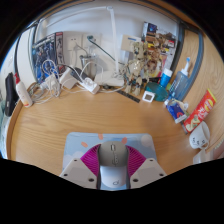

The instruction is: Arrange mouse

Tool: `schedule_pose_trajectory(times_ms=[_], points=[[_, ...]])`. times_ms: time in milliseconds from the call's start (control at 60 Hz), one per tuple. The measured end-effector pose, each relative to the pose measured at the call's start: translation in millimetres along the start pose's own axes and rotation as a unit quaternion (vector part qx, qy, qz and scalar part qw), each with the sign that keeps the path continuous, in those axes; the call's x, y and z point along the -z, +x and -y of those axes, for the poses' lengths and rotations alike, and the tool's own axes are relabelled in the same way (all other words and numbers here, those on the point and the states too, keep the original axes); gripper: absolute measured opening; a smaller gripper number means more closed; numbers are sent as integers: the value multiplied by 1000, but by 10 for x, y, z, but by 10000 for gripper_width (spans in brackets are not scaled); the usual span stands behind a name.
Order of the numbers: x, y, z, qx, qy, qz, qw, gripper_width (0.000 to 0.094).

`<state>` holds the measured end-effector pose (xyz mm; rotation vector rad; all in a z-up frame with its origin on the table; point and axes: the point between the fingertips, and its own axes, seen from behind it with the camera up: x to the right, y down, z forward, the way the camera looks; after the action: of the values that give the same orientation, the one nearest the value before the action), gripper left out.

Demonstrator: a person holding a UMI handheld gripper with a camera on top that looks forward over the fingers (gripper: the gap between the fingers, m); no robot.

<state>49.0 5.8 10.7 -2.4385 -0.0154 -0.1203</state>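
A grey and white computer mouse (113,163) with a scroll wheel sits between my gripper's (113,160) two fingers, its nose pointing away over a pale blue mouse mat (95,141). Both magenta pads (92,159) press against the mouse's sides, so the gripper is shut on it. The mat lies on a wooden desk (60,125), just ahead of the fingers and partly hidden under them.
The back of the desk is crowded: a white power strip with cables (75,78), a blue bottle (164,83), small boxes and a red packet (202,108) to the right, and a white object (23,92) at the left.
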Motion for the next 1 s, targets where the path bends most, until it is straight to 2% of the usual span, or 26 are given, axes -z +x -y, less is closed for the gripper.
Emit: schedule_pose_trajectory(times_ms=[150, 200, 433, 467, 533, 600, 817, 1000], points=[[-123, -34, -250, -1, -27, 7, 1000, 349], [-122, -30, -229, -4, -18, 5, 1000, 366], [-118, 37, -240, -12, -27, -7, 1000, 526], [-105, 49, -243, -9, -31, -10, 999, 564], [-47, 53, -261, 2, -43, -10, 999, 692], [74, 27, -178, 6, -38, -7, 999, 829], [806, -69, 499, 5, 12, 11, 1000, 837], [1593, -153, 1197, 9, 77, 17, 997, 838]])
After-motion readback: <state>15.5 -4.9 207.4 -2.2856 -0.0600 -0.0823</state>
